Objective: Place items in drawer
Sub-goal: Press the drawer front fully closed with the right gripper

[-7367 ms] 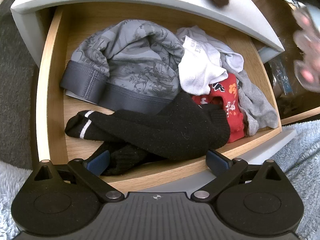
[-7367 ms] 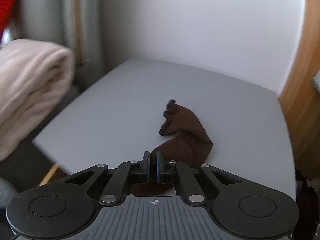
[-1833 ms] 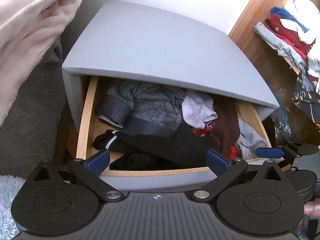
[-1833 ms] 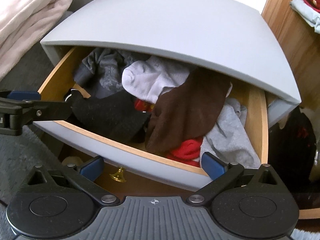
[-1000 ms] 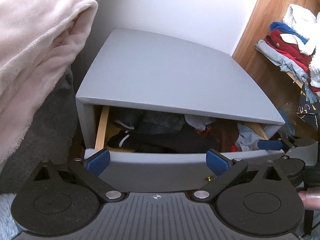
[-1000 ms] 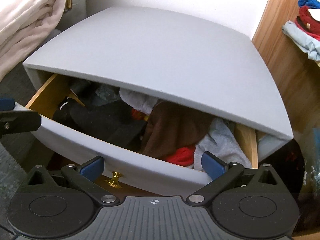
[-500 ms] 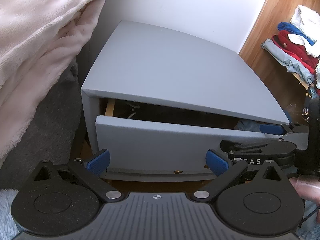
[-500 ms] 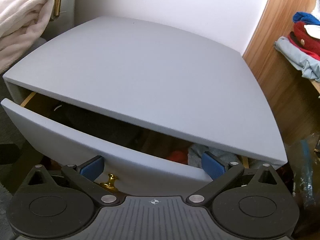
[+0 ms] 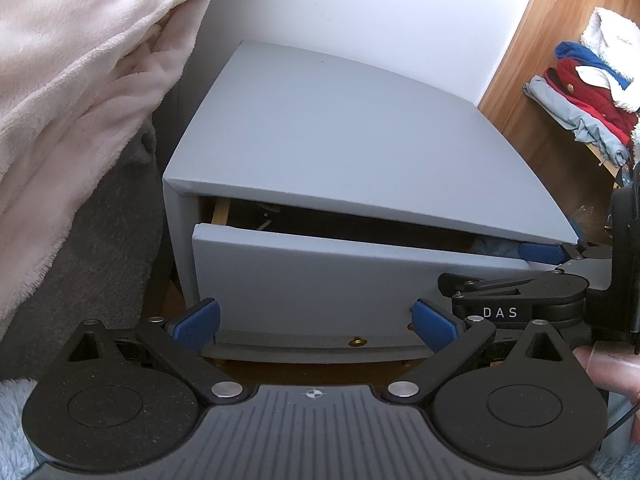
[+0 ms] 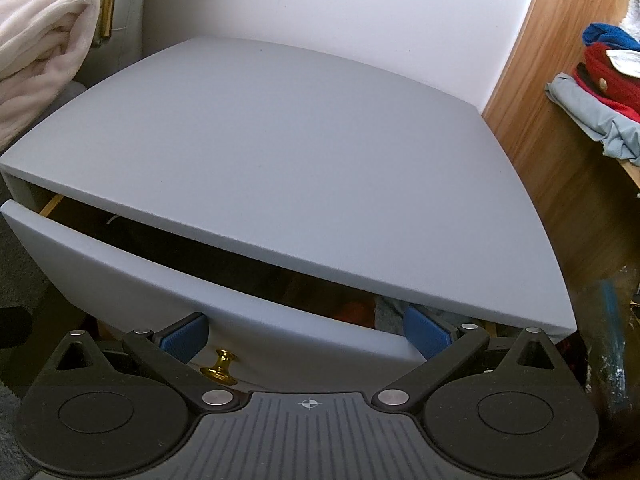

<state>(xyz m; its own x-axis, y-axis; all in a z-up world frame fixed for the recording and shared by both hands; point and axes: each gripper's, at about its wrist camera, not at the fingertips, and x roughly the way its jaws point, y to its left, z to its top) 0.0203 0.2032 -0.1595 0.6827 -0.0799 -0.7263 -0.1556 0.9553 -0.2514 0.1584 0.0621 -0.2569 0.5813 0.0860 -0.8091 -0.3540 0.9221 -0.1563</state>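
While drawer point(image 9: 340, 276) sits ajar | both tongs point(image 9: 316, 320) point(image 10: 304, 332) spread, seemingly touching front.

Daylight was soft and even in both views, brightest on the white wall point(image 9: 360, 4) behind the grey nightstand point(image 9: 344, 128), whose flat top took a pale sheen without hard glare. The gap above the drawer front point(image 10: 168, 280) was nearly black, so its contents were lost in shadow except for a dull red and grey patch at the right. The floor under the drawer was dim too. A small gold knob point(image 10: 219, 366) caught a bright highlight. Fisheye distortion bowed the nightstand's straight edges and darkened the corners of both frames. A fingertip point(image 9: 612, 368) at the right edge of the left view was blurred, and the pink blanket point(image 9: 72, 80) looked slightly washed out.
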